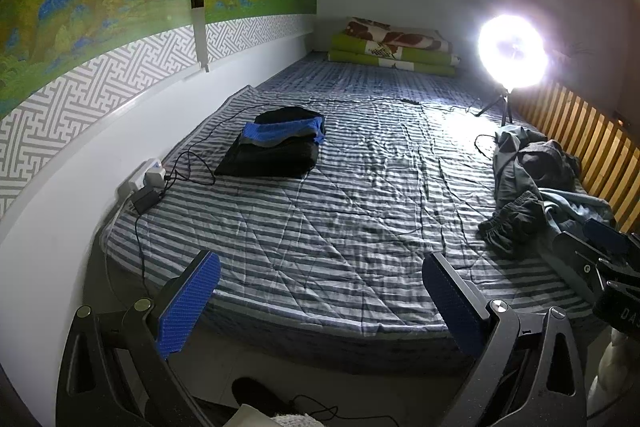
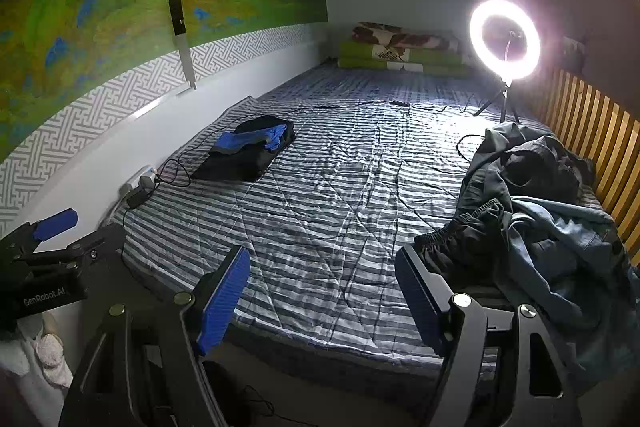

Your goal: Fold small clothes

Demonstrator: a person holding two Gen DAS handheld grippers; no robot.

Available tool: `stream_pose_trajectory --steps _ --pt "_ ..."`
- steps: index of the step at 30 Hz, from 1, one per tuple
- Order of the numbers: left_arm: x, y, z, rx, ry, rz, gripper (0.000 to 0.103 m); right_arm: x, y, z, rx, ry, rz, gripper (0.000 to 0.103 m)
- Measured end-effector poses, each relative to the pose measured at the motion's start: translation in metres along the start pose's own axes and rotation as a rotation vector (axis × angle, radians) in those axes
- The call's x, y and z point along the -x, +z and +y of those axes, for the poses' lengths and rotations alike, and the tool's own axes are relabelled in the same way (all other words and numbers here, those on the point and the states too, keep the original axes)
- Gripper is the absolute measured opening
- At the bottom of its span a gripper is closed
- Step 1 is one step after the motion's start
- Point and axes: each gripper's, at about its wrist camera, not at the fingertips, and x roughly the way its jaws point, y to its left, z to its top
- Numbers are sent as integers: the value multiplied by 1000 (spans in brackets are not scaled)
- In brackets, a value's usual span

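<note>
Both grippers hover over the near edge of a bed (image 1: pixel 320 211) covered in a blue-and-white striped quilt, and both point down toward it. The left gripper (image 1: pixel 320 291) has its blue-padded fingers spread wide with nothing between them but the quilt below; the right gripper (image 2: pixel 322 291) is spread as well and holds nothing, though its right finger (image 2: pixel 420 299) stands just beside the dark elastic-waisted garment (image 2: pixel 460 243) at the near end of the heap. That heap of unfolded clothes (image 2: pixel 552 211) — dark greys, black and a pale blue piece — lies crumpled on the right side of the bed, against a slatted wooden rail (image 2: pixel 600 147). On the left side of the bed, well apart from the heap, sits a neat stack of folded clothes (image 1: pixel 276 147), black with a bright blue piece on top. A lit ring light (image 2: pixel 505 41) on a small tripod stands at the far right of the bed, and folded green and floral bedding (image 1: pixel 394 47) lies at the far end. A power strip (image 1: pixel 146 179) with thin black cables rests near the wall on the left — the cables trail across the quilt.
</note>
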Motion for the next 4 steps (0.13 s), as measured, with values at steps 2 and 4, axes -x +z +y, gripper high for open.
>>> stream_pose_trajectory --steps 2,4 --pt "0 1 -1 -11 5 -11 102 0 0 0 -1 1 1 71" --pt "-1 2 -1 -13 11 -16 102 -1 0 1 1 -1 3 71"
